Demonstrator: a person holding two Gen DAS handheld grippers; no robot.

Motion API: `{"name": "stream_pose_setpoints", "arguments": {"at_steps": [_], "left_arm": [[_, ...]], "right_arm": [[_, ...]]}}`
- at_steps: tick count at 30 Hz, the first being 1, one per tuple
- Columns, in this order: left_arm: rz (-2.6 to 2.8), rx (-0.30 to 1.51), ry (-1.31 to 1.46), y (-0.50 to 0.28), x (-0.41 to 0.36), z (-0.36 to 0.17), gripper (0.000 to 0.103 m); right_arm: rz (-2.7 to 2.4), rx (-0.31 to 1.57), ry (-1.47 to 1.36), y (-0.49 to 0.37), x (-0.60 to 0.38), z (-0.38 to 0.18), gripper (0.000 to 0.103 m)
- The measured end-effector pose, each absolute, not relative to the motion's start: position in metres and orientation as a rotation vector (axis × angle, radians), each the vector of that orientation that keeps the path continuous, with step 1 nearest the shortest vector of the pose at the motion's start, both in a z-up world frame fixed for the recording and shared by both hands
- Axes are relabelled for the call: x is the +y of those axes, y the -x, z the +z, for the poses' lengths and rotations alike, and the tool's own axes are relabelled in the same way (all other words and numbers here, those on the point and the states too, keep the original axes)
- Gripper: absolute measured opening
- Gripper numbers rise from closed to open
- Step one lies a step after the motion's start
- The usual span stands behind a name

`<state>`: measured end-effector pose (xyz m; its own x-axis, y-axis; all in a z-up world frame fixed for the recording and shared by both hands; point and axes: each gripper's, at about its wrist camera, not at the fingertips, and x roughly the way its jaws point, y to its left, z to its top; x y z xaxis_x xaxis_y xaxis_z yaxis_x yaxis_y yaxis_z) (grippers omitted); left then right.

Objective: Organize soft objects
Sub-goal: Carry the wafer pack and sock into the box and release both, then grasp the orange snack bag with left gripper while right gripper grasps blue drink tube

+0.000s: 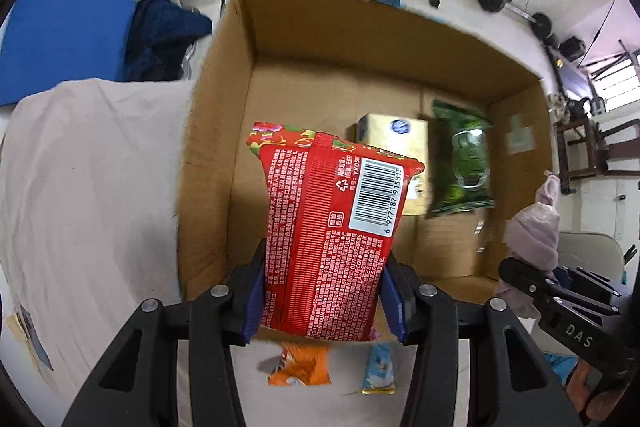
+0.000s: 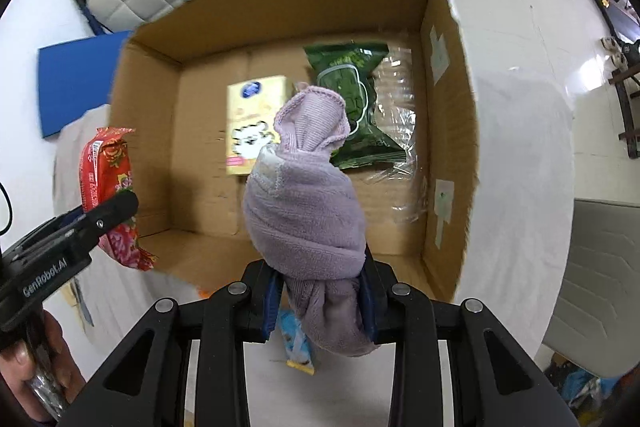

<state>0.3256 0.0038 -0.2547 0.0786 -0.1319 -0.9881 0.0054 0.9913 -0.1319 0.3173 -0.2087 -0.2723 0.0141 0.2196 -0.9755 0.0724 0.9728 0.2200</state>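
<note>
Left tool [image 1: 322, 301] clamped on a crinkly red foil snack packet [image 1: 334, 227], held upright over the near left of the open brown cardboard box [image 1: 224, 131]. Right tool [image 2: 322, 301] clamped on a knotted lilac terry cloth [image 2: 306, 203], poised above the box middle. Probably both raised for dropping beside the yellow carton [image 2: 256, 123] and green pouch [image 2: 354, 99] already inside.

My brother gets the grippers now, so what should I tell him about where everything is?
Left gripper: shut on the red packet, held above the cardboard box.
Right gripper: shut on the knotted purple cloth, also over the box.
Done: yellow pack and green pack lie inside.
Left: drop both held things in, then fetch the orange packet and blue packet from the table.
</note>
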Motion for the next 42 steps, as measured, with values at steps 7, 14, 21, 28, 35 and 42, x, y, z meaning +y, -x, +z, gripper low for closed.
{"name": "stream_pose_setpoints", "arguments": {"at_steps": [7, 14, 21, 28, 35, 42], "left_arm": [[-0.131, 1.569, 0.071, -0.335, -0.012, -0.286, 0.046], [-0.15, 1.621, 0.099, -0.334, -0.018, -0.295, 0.047], [-0.142, 1.577, 0.087, -0.323, -0.018, -0.273, 0.047], [-0.077, 1.479, 0.063, -0.301, -0.009, -0.239, 0.055], [-0.057, 1.385, 0.068, -0.275, -0.008, -0.206, 0.079], [-0.011, 1.278, 0.021, -0.249, -0.002, -0.169, 0.097]], "right_arm": [[0.1, 1.618, -0.191, -0.332, -0.204, -0.314, 0.035], [0.112, 1.66, -0.225, -0.337, -0.204, -0.332, 0.049], [0.097, 1.632, -0.197, -0.332, -0.211, -0.321, 0.052], [0.086, 1.591, -0.146, -0.312, -0.204, -0.303, 0.053], [0.074, 1.523, -0.088, -0.283, -0.195, -0.27, 0.058], [0.06, 1.423, -0.085, -0.256, -0.196, -0.228, 0.094]]}}
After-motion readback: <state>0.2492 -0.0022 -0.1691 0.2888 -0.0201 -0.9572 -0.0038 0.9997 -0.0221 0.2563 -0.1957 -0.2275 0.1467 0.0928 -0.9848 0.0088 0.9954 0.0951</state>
